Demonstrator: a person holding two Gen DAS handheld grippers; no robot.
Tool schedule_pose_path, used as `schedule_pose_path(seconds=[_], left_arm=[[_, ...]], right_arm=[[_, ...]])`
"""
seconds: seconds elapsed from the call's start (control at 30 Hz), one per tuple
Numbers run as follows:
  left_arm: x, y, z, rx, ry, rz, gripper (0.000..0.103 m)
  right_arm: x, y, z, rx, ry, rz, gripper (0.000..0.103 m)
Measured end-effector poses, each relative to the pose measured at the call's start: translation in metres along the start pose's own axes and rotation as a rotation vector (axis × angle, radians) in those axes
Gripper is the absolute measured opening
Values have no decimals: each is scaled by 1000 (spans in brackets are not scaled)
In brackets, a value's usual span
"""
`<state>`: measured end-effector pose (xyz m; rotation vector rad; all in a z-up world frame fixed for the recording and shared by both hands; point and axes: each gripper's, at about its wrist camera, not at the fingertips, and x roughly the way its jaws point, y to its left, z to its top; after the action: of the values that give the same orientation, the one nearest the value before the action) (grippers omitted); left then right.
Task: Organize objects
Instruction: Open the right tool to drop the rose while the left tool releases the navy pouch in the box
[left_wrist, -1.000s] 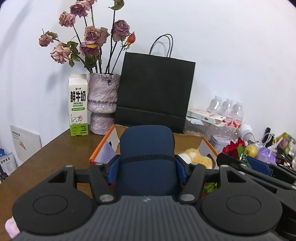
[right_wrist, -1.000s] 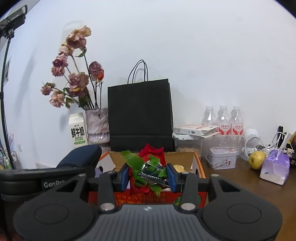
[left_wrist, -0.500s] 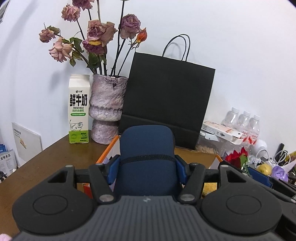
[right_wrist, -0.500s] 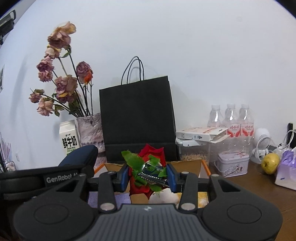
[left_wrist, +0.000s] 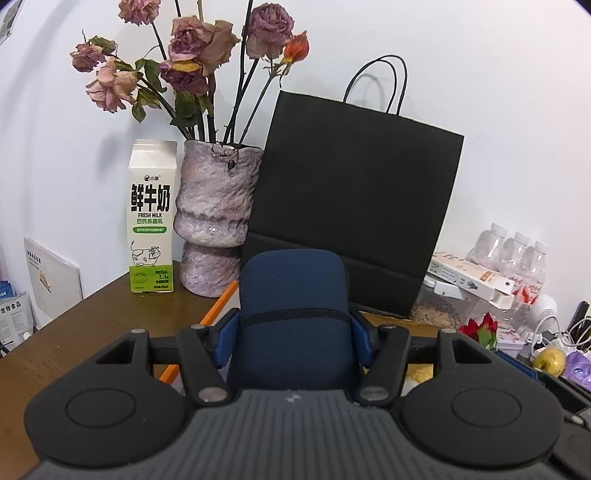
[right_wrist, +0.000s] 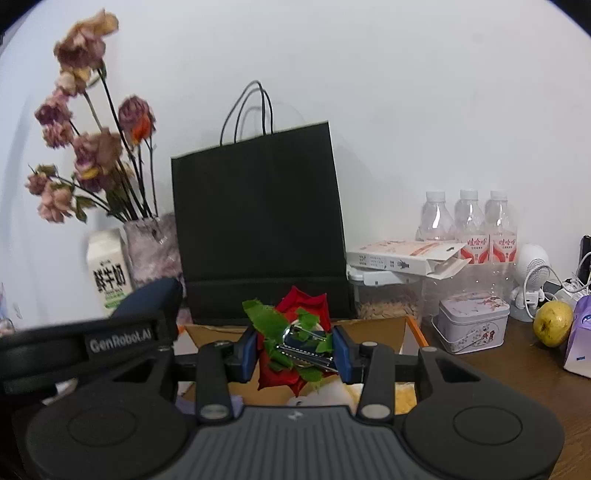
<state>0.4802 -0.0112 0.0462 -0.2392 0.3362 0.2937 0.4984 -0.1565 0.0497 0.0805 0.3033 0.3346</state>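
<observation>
White wall behind, brown wooden desk (left_wrist: 85, 317) in front, cluttered along the back edge.

Biggest item: black paper shopping bag with cord handles (left_wrist: 354, 206), upright against the wall. Left of it, touching or nearly so, a mottled pink-grey ceramic vase (left_wrist: 214, 218) holding dried pink and purple roses (left_wrist: 199, 55). Left of the vase, a white-and-green fresh milk carton (left_wrist: 150, 218), upright.

Below the bag, an open cardboard box with orange edges (right_wrist: 410, 325) sits on the desk; contents mostly hidden by the grippers, something yellow and fuzzy is visible inside.

Right of the bag: clear plastic container with grain-like fill (right_wrist: 388, 299), a flat white carton with orange print (right_wrist: 402, 256) lying on top of it, three clear water bottles with red labels (right_wrist: 467, 221) behind. In front, a small lavender printed tin (right_wrist: 471, 325), then a yellow-green pear (right_wrist: 553, 322) beside a small white fan (right_wrist: 533, 271).

Left gripper (left_wrist: 293, 332): clamped on a dark navy padded fabric case with a black elastic band (left_wrist: 293, 295), held upright above the box's left side.

Right gripper (right_wrist: 293, 349): clenched on a red artificial rose with green leaves (right_wrist: 295, 321); a shiny metal part sits between the pads too, can't identify it. Rose is held over the box, in front of the bag.
</observation>
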Motion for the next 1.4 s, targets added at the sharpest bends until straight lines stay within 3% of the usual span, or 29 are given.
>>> schedule_pose_path(seconds=[0.37,0.43,0.5,0.53,0.57,1.23,1.4], left_arm=[[19,-11,-7,64,-7,16,63],[21,-10,-7,52,16,10,68],[21,-9,-6,41,13,27,83],[20,-9,-6,41,4,41,102],[18,-9,-6,37,-14,53,103],[9,-8,-4,18,-21,49,103],[-4,-2,-3,-1,-9,15,103]], right_arm=[[26,-2,-10,-53,64,-74,43],[29,-3,-11,-47,81,-106,55],[30,-7,-11,-34,86,-147,96],[30,-9,-11,-24,82,-162,101],[30,-11,-11,-18,80,-169,102],[30,-10,-10,-13,118,-143,103],[17,-7,-8,-25,120,-127,103]])
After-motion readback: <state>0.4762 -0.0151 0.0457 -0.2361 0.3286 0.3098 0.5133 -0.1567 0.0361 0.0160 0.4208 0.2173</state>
